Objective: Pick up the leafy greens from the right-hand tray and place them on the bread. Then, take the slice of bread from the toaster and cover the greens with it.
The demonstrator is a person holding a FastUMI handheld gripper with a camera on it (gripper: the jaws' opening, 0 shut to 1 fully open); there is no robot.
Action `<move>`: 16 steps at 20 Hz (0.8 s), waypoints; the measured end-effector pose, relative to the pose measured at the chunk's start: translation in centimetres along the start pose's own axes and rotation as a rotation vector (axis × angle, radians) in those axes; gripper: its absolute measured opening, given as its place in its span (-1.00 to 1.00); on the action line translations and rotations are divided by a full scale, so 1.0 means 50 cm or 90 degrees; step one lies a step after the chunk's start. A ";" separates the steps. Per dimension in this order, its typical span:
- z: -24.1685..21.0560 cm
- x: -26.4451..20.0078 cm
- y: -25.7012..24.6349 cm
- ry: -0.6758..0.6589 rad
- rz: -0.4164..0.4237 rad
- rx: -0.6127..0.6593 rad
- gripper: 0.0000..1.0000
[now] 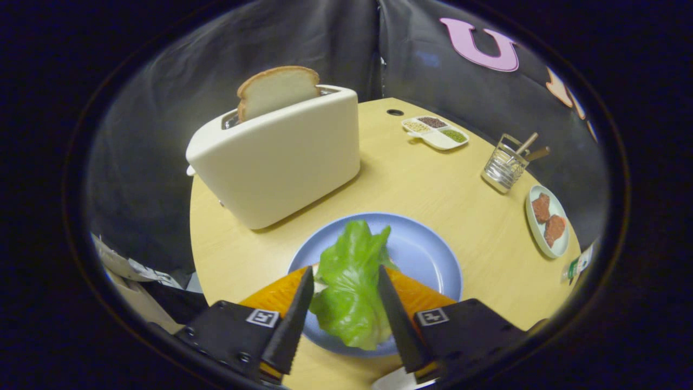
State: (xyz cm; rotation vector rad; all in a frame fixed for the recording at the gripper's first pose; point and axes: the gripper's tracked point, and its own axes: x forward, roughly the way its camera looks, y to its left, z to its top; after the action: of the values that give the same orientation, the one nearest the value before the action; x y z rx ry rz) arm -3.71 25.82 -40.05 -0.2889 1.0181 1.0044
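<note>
Claw [345,284] fingers apart around crinkled green lettuce leaf [351,281]; browned bread slice [277,91] in cream toaster [281,157] at 11 o'clock.

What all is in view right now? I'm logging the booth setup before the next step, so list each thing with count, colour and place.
Lettuce leaf: one, green, between the claw fingers, over the blue plate.
Blue plate: one, just ahead of the fingers.
Orange slice: one, on the plate under the leaf.
Toaster: one, cream, beyond the plate.
Bread slice: one, pale, standing in the toaster slot.
Divided dish: one, white, holding grains, far side of the table.
Wire holder: one, metal, with sticks.
Small plate: one, pale, two brown pieces.
Table: one, light wood.
Claw: one, fingers apart around the leaf.
</note>
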 end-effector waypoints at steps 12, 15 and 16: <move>0.142 -0.090 0.049 -0.067 -0.010 0.033 1.00; 0.201 -0.120 0.061 -0.083 -0.012 0.045 1.00; 0.222 -0.129 0.068 -0.089 -0.011 0.046 1.00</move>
State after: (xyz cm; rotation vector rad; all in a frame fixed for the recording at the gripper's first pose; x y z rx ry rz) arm -1.05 30.97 -28.11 -0.1655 0.9214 0.9569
